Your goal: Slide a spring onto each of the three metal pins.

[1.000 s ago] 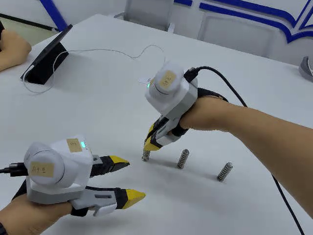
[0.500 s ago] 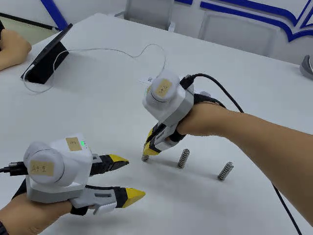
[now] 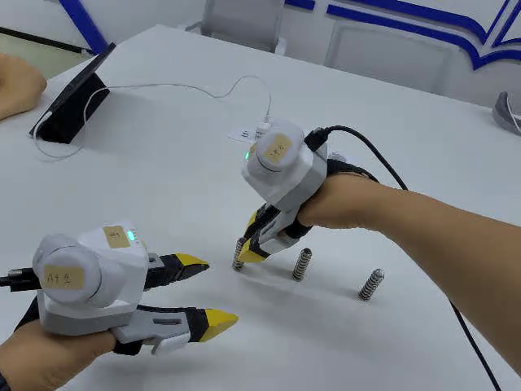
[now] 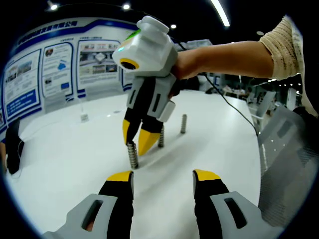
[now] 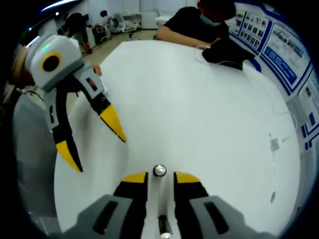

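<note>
Three springs stand upright on pins on the white table: the left spring [image 3: 238, 255], the middle spring [image 3: 302, 264] and the right spring [image 3: 372, 284]. My right gripper [image 3: 245, 253] points down over the left spring. In the right gripper view that spring's top [image 5: 159, 171] sits between the jaws of the right gripper [image 5: 159, 178], which stand a little apart with a thin gap on each side. My left gripper [image 3: 207, 292] hovers open and holds nothing at the near left. The left gripper [image 4: 163, 177] faces the left spring [image 4: 132, 155] and the right gripper [image 4: 137, 140].
A black tablet [image 3: 69, 98] on a stand sits at the far left, with a white cable [image 3: 195, 88] running to a small plug [image 3: 262, 129] behind the right hand. The right gripper's black cable [image 3: 383, 155] trails over the forearm. Bare white table [image 3: 163, 179] lies around the springs.
The right gripper has risen slightly from the left spring, so more of the spring shows below its tips. The left gripper has stayed put.
</note>
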A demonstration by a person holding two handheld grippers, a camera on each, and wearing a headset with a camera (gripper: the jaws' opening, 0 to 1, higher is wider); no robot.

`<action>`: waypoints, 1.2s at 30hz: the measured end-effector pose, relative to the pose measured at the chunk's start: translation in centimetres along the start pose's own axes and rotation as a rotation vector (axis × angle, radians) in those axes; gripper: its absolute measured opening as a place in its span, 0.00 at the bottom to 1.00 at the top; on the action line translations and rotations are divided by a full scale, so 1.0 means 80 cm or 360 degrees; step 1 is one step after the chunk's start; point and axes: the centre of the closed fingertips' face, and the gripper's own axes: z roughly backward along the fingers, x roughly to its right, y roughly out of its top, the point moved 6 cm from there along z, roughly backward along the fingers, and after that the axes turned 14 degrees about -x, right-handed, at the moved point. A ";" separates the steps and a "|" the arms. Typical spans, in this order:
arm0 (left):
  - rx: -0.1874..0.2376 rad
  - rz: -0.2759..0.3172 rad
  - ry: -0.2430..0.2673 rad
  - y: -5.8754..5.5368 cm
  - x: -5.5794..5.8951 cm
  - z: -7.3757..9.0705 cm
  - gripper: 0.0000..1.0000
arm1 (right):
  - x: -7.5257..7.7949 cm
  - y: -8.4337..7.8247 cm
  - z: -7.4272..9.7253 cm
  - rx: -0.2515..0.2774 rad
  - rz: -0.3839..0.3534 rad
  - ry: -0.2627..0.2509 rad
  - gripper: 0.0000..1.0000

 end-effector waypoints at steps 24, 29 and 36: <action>0.0011 0.0007 0.0026 0.013 -0.006 0.001 0.55 | 0.011 -0.059 0.028 0.0138 -0.0209 -0.0086 0.38; 0.0006 -0.0003 0.0028 0.016 -0.006 0.000 0.57 | 0.011 -0.074 0.034 0.0160 -0.0258 -0.0112 0.41; -0.0006 -0.0003 0.0028 0.017 -0.007 -0.003 0.60 | 0.010 -0.097 0.040 0.0189 -0.0332 -0.0140 0.44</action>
